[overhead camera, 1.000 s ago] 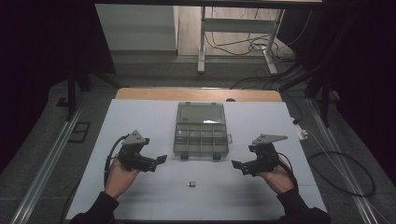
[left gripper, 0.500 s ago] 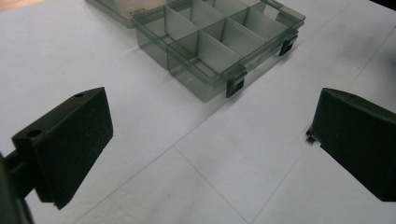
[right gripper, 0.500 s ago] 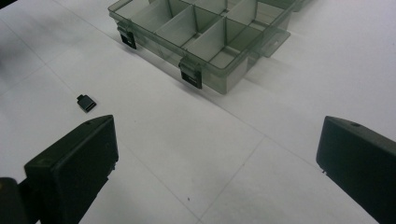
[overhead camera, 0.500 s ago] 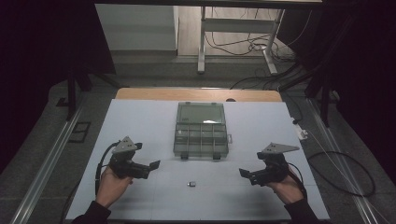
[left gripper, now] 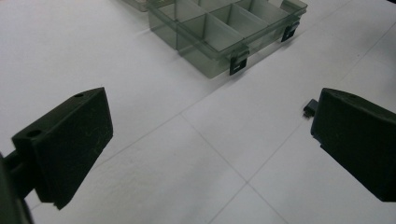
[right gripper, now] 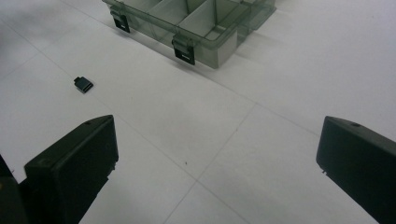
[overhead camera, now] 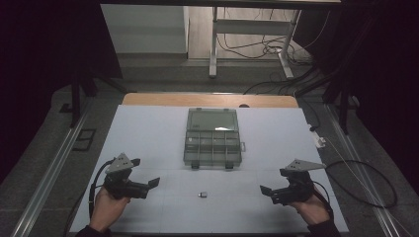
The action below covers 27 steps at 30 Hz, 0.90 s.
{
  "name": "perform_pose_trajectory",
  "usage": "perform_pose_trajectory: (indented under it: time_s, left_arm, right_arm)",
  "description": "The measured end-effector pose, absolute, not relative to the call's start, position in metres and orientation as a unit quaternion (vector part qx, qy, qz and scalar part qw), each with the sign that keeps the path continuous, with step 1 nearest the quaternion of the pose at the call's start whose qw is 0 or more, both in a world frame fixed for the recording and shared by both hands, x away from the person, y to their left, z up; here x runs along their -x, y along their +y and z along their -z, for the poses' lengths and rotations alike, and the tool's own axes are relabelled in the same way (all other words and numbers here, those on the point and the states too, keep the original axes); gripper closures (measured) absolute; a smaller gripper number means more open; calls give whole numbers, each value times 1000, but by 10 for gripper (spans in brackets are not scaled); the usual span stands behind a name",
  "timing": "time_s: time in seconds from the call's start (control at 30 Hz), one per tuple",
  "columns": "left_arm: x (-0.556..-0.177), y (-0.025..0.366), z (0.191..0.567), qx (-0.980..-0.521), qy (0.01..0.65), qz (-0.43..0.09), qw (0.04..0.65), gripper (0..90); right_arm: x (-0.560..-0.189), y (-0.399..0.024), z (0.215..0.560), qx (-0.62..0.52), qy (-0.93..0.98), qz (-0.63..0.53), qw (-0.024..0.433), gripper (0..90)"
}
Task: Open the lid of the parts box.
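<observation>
A clear grey compartment box (overhead camera: 212,140) lies open at the table's middle, its lid laid back toward the far side. A small dark part (overhead camera: 202,194) rests on the white table in front of it. My left gripper (overhead camera: 152,183) is open near the front left and points right, toward the part. My right gripper (overhead camera: 265,190) is open at the front right and points left. The left gripper view has the box (left gripper: 219,32) ahead and the part (left gripper: 308,109) peeking from behind the right jaw. The right gripper view shows the box (right gripper: 196,23) and the part (right gripper: 83,84) ahead left.
The white tabletop (overhead camera: 148,133) ends in a wooden strip (overhead camera: 207,99) at the far edge. A small white object (overhead camera: 320,142) sits off the right edge. A looped cable (overhead camera: 365,182) lies on the floor at the right, and a metal rail (overhead camera: 49,173) runs along the left.
Both hands have drawn back toward the front edge and outward, away from the box. Both grippers stay open and hold nothing.
</observation>
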State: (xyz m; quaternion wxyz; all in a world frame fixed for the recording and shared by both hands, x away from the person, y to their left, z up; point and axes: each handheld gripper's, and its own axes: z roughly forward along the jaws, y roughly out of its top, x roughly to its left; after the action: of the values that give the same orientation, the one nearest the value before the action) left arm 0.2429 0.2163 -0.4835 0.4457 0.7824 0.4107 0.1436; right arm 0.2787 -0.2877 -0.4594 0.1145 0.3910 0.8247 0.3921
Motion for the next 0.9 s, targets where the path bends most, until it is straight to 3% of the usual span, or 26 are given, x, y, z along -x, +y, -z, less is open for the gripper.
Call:
perform_pose_trajectory:
  time_s: [0.9]
  left_arm:
    - [-202,239,485,-771,443,-147,432,0]
  right_arm:
    - [-244,-305,463,-425,813,-378,120,0]
